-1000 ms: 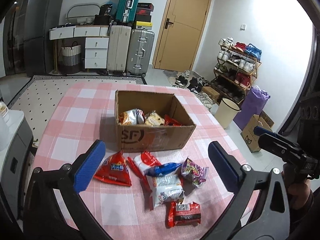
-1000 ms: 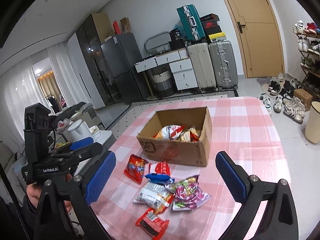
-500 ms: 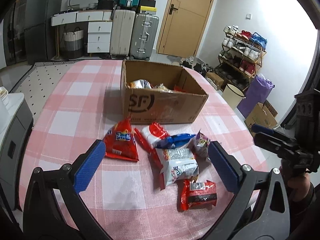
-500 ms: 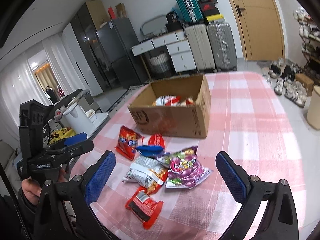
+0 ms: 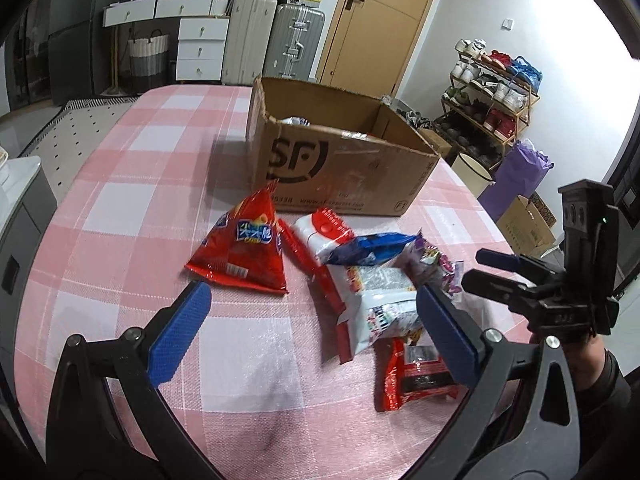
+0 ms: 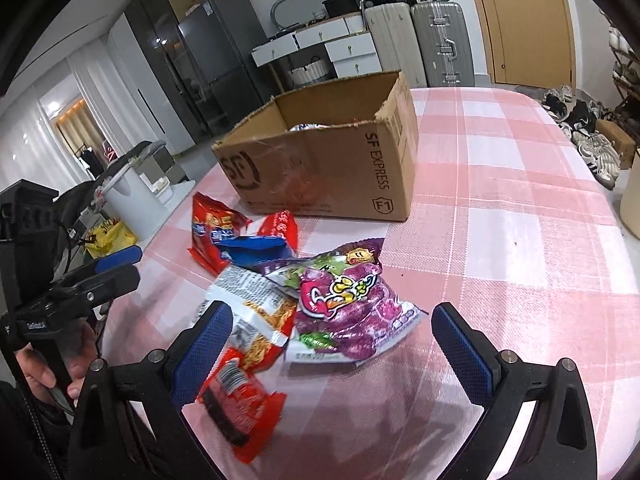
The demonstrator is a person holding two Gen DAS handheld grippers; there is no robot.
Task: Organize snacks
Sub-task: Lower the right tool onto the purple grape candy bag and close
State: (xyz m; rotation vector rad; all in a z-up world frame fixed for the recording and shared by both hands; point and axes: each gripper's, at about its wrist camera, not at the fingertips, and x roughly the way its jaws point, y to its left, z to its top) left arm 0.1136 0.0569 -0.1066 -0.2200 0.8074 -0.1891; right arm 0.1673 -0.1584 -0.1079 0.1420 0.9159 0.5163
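Left wrist view: left gripper, fingers spread wide, nothing between the blue pads; it hangs low over the pink checked tablecloth.

Item 1: red triangular snack bag, just ahead of the left gripper's left-hand pad, flat on the cloth.
Item 2: white-and-red packet, ahead and slightly right, near the box's front wall.
Item 3: blue packet, lying over item 2 and the white noodle-style bag; the latter sits just ahead of the left gripper's right-hand pad.
Item 4: small red-and-black packet, partly hidden behind that same pad.
Item 5: cardboard box, open-topped, beyond the loose snacks (a few packets show inside, contents unclear).

Right wrist view: right gripper, likewise spread and empty. Purple grape-candy bag lies just ahead, between its fingers, overlapping the white bag. The red-and-black packet lies under its left-hand finger, whether touching cannot be told. A hand grips the left tool's handle at far left.
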